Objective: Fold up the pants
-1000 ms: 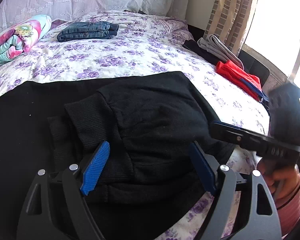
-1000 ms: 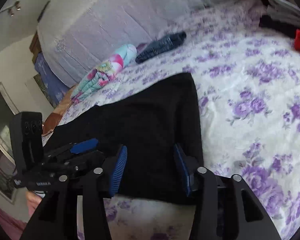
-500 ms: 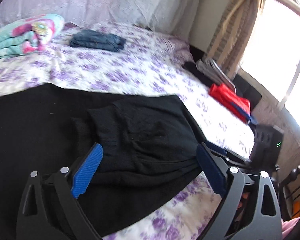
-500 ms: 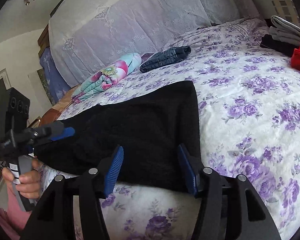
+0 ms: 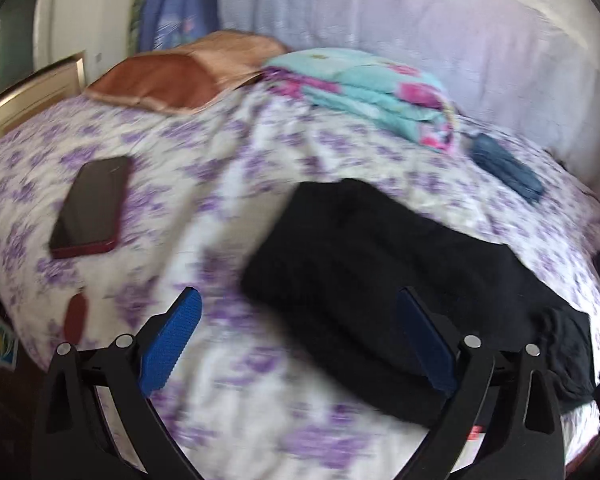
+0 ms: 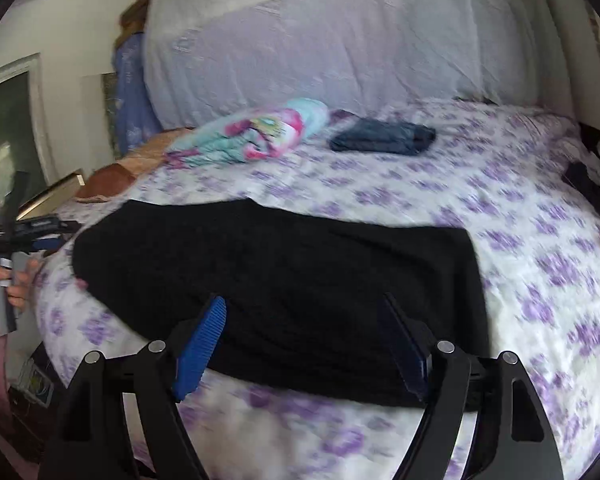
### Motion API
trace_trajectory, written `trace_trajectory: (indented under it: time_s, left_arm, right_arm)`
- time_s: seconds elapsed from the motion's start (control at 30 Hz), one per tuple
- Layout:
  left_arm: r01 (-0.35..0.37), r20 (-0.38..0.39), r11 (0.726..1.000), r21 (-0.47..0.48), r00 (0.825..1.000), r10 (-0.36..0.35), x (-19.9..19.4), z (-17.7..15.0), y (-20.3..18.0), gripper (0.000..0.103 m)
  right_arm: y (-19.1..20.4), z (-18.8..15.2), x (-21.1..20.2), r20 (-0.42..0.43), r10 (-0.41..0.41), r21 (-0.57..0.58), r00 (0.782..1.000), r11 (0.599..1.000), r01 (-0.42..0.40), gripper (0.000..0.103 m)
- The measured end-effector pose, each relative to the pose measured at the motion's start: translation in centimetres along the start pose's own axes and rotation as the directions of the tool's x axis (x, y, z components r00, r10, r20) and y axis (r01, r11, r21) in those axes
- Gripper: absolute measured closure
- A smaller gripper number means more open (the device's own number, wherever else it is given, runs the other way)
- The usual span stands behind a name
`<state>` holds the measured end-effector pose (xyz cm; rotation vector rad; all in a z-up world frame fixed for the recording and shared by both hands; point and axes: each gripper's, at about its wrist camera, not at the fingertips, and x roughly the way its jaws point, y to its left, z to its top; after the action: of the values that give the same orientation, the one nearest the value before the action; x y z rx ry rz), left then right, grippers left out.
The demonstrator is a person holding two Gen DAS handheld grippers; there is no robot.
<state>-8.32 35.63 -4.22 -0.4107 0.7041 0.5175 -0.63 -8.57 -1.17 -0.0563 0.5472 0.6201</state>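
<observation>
Black pants (image 6: pixel 284 292) near bedspread (image 6: pixel 540 280) edge

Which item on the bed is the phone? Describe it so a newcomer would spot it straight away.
Start from the bed with the purple-flowered sheet. In the left wrist view, look left of the folded black pants, toward the brown pillow. The phone lies flat there on the sheet: the only hard, glossy dark slab with a red edge among soft fabrics.

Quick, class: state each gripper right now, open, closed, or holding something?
Left gripper: jaws opening, holding nothing.
Right gripper: jaws opening, clear of the black pants.
</observation>
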Motion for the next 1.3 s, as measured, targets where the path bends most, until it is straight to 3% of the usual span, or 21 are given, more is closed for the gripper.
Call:
trace_trajectory:
  time_s: [0.07,0.17,0.3,0.37,0.43,0.53,0.67,0.77,0.83,0.93,1.03,1.1,1.2,1.27,1.3]
  left_arm:
    - [0.019,-0.029,0.998,-0.052,0.999,-0.021,1.0,0.1,2.0,0.007]
    - [0.069,-0.052,0.989,-0.134,0.996,-0.076,1.6,0.0,4.2,0.007]
    - [0.091,0.012,0.986,-0.140,0.996,-0.090,-0.9,0.3,5.9,0.007]
    - [0.050,0.048,0.993,-0.104,0.998,-0.045,-2.8,0.7,6.6,0.007]
    - [0.018,0.067,0.995,-0.098,0.998,-0.012,-3.9,1.0,7.3,0.007]
    - [0.014,0.074,0.992,-0.123,0.997,-0.005,-4.9,0.9,9.2,0.007]
    - [0.038,0.058,0.988,-0.151,0.998,-0.029,-4.6,1.0,10.7,0.007]
    - [0.077,0.040,0.982,-0.175,0.997,-0.071,-3.5,1.3,11.0,0.007]
    - [0.124,0.024,0.974,-0.188,0.992,-0.122,-2.5,1.6,10.7,0.007]
    - [0.196,-0.002,0.961,-0.195,0.980,-0.200,-1.3,1.8,10.0,0.007]
    - [0.299,-0.046,0.931,-0.212,0.948,-0.315,0.2,1.7,8.6,0.007]
    - [0.392,-0.082,0.889,-0.239,0.904,-0.420,1.5,1.7,7.4,0.007]
    - [0.517,-0.128,0.810,-0.276,0.816,-0.564,3.4,1.7,5.1,0.007]
    - [0.548,-0.160,0.789,-0.279,0.783,-0.601,4.8,1.9,3.4,0.007]
    - [0.549,-0.171,0.786,-0.284,0.778,-0.605,5.4,2.0,2.8,0.007]
  right_arm:
    - [4.6,1.3,1.0,0.008,0.072,-0.117,0.997,0.991,-0.071,0.023]
    - [12.3,2.3,3.7,-0.022,0.175,-0.301,0.984,0.938,-0.173,0.023]
    - [21.7,3.0,7.4,-0.149,0.316,-0.502,0.937,0.792,-0.347,0.025]
    - [25.4,3.3,9.6,-0.203,0.332,-0.576,0.921,0.720,-0.386,0.025]
    - [28.1,3.3,12.1,-0.248,0.310,-0.623,0.918,0.674,-0.396,0.025]
    - [30.0,3.1,16.1,-0.276,0.211,-0.649,0.938,0.678,-0.344,0.025]
    - [30.5,3.2,19.1,-0.355,0.206,-0.612,0.912,0.686,-0.393,0.025]
    - [29.5,3.8,20.0,-0.378,0.236,-0.555,0.895,0.716,-0.423,0.045]
    - [28.5,4.3,20.3,-0.375,0.262,-0.493,0.889,0.756,-0.431,0.065]
    - [26.4,4.9,20.2,-0.350,0.364,-0.368,0.863,0.794,-0.484,0.077]
    - [24.0,5.5,20.8,-0.337,0.462,-0.203,0.820,0.815,-0.543,0.079]
    - [22.9,5.6,21.1,-0.326,0.497,-0.136,0.804,0.817,-0.560,0.079]
    - [22.8,5.7,20.9,-0.316,0.502,-0.129,0.805,0.818,-0.560,0.079]
    - [23.1,5.6,20.6,-0.310,0.486,-0.157,0.817,0.822,-0.548,0.079]
    - [23.3,5.7,20.5,-0.308,0.479,-0.168,0.822,0.823,-0.542,0.079]
